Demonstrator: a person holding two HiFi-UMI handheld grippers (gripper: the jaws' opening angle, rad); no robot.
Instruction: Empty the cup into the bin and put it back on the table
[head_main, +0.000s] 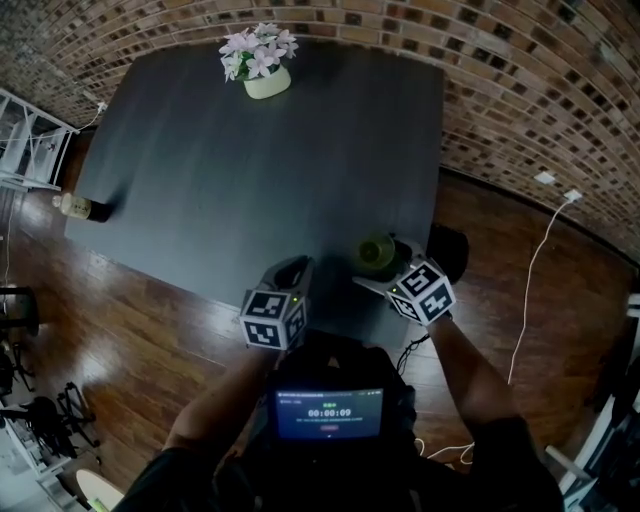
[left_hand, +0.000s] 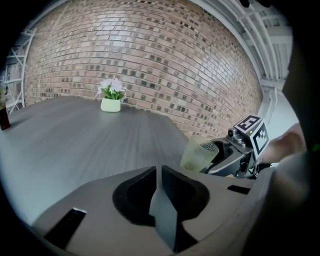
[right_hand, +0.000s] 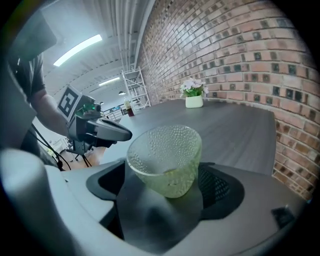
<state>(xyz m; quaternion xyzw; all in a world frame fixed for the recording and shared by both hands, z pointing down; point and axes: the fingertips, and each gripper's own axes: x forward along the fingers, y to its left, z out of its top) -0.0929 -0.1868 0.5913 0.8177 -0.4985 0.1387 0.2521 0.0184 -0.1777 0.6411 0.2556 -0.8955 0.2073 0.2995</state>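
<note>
A pale green, bumpy glass cup (head_main: 377, 252) stands on the dark table (head_main: 250, 170) near its front right corner. It looks empty. In the right gripper view the cup (right_hand: 165, 155) sits between the wide-apart jaws of my right gripper (right_hand: 167, 182), with a small gap to the pad on each side. My left gripper (head_main: 291, 270) hovers over the table's front edge, left of the cup, its jaws pressed together with nothing in them (left_hand: 159, 172). From the left gripper view the cup (left_hand: 197, 154) shows at the right, with the right gripper (left_hand: 227, 155) around it.
A white pot of pink flowers (head_main: 263, 62) stands at the table's far side, and a bottle (head_main: 82, 208) at its left edge. A dark bin-like container (head_main: 452, 250) sits on the wood floor beside the table's front right corner. A white cable (head_main: 530, 280) trails across the floor at the right.
</note>
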